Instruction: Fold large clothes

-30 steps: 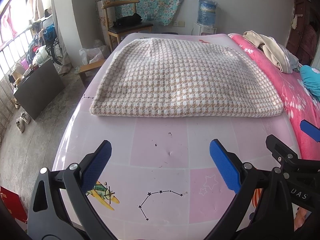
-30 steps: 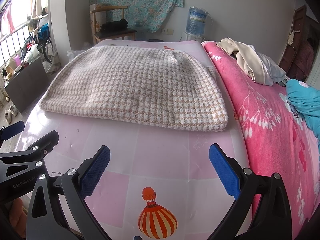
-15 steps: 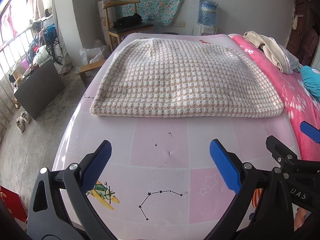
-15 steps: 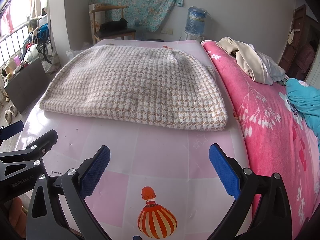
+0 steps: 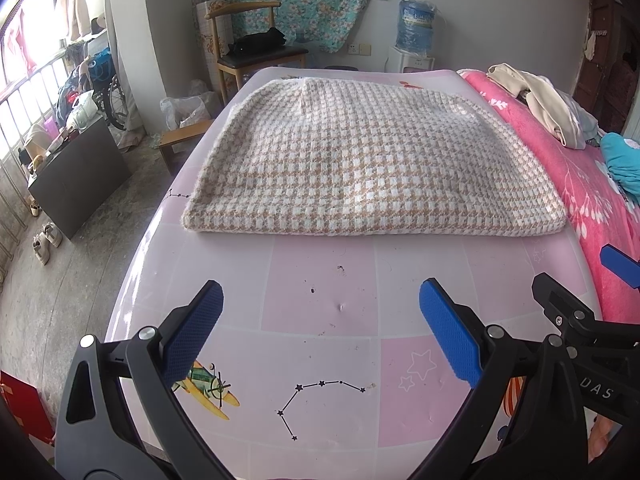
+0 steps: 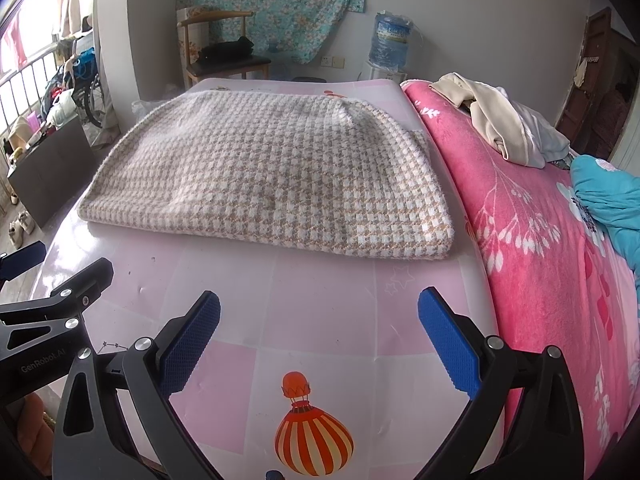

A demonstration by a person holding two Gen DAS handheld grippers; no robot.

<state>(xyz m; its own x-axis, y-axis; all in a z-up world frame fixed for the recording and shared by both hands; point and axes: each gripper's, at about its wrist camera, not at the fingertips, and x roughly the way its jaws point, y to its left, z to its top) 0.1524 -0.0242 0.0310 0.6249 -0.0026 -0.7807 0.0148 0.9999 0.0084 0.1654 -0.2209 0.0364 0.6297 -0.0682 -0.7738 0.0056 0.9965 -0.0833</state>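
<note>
Evidently the folding is well along: the beige-and-white houndstooth knit garment (image 5: 372,168) lies as a neat, thick rectangle on the pink patchwork-print table cover (image 5: 324,292), straight ahead of both tools and well apart from their tips. Whether one more fold is intended is hard to judge, since the far edge of the cloth is foreshortened by the fisheye. If it is, the next move would call for both tools to travel forward to the near edge, one toward each near corner, and pinch through all layers so the stack lifts together without sliding open.

The left gripper (image 5: 320,328) hovers low over the bare cover, its blue textured pads (image 5: 192,332) spread wide with nothing between them. The right gripper (image 6: 318,336) sits level with it and just to its right, likewise spread wide and empty; in the left view its black frame shows at the right edge, and the left tool's frame shows at the left edge of the right view, so the two are side by side, both pointing forward at the garment.

Off to the right of the right tool runs a bright pink floral blanket (image 6: 532,240), carrying a crumpled cream garment (image 6: 492,120) farther ahead.
</note>
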